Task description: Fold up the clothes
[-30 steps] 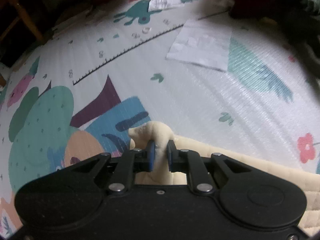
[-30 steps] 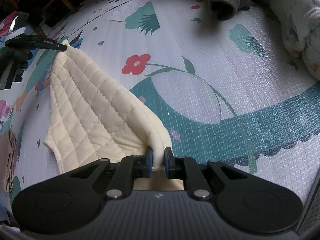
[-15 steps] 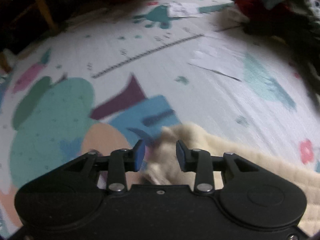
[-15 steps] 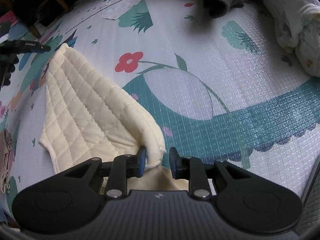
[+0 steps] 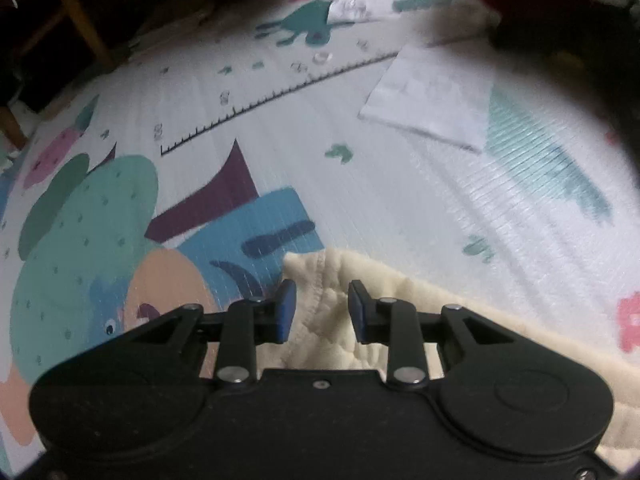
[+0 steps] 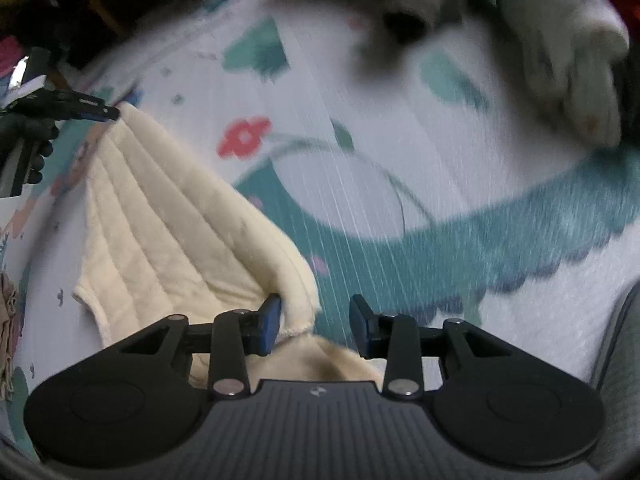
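The garment (image 6: 168,236) is soft cream quilted cloth, fleecy and matt, with a stitched hem at its corner. The play mat (image 5: 400,200) under it looks like foam or plastic with a fine ribbed, faintly shiny surface and printed colours. At two o'clock in the left wrist view lies a sheet of white paper (image 5: 432,100), flat and matt. At eleven o'clock stands a chair leg (image 5: 82,28) of bare brown wood. Both gripper bodies are matt black plastic with small shiny metal pins.

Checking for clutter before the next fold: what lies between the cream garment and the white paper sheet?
Only bare play mat separates the cream garment from the paper sheet, in the left wrist view.
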Action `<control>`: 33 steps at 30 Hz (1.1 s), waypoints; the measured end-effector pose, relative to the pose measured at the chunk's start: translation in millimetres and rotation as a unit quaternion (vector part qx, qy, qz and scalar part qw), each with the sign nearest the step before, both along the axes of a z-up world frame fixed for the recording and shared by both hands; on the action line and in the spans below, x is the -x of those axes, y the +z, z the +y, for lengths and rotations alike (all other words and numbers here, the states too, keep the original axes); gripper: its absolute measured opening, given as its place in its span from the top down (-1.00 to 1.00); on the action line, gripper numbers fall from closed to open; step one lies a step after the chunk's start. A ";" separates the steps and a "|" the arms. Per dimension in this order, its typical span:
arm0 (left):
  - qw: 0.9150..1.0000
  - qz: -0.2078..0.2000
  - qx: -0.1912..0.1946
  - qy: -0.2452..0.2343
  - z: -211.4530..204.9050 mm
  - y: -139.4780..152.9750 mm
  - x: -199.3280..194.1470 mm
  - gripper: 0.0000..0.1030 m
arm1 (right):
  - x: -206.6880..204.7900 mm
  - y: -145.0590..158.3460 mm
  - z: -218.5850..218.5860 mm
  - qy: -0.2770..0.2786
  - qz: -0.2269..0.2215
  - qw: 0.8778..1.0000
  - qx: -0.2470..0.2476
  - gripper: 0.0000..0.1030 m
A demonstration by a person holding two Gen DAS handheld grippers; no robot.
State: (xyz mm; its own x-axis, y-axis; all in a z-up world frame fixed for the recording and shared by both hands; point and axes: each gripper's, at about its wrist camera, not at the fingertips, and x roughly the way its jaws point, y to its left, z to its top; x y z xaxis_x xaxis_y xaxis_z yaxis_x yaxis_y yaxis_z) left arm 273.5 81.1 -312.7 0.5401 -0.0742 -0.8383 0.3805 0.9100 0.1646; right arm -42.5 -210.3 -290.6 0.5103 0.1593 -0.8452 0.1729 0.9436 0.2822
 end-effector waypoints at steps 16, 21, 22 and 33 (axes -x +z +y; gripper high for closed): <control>0.999 0.020 0.008 -0.031 -16.8 -31.9 5.3 0.13 | -32.4 -15.2 32.5 0.086 0.018 0.996 0.006 0.32; 0.999 0.013 0.051 0.006 14.5 -7.8 -0.2 0.14 | -36.8 -2.3 28.5 0.073 0.005 0.997 -0.012 0.31; 0.998 0.009 0.050 0.022 26.1 -4.3 -1.8 0.14 | -36.1 1.3 28.9 0.074 -0.003 0.997 -0.010 0.31; 0.981 0.042 0.142 0.126 100.2 -2.6 1.3 0.06 | -37.3 -0.8 48.0 0.103 0.004 0.995 -0.008 0.31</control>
State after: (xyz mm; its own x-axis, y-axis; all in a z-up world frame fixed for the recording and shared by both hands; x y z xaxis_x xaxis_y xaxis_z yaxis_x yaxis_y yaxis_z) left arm 272.2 181.3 -315.3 0.5020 -0.1843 -0.8450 0.1382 0.9816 -0.1319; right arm -5.2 -162.2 -291.4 0.4589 0.2724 -0.8457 -0.0206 0.9548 0.2964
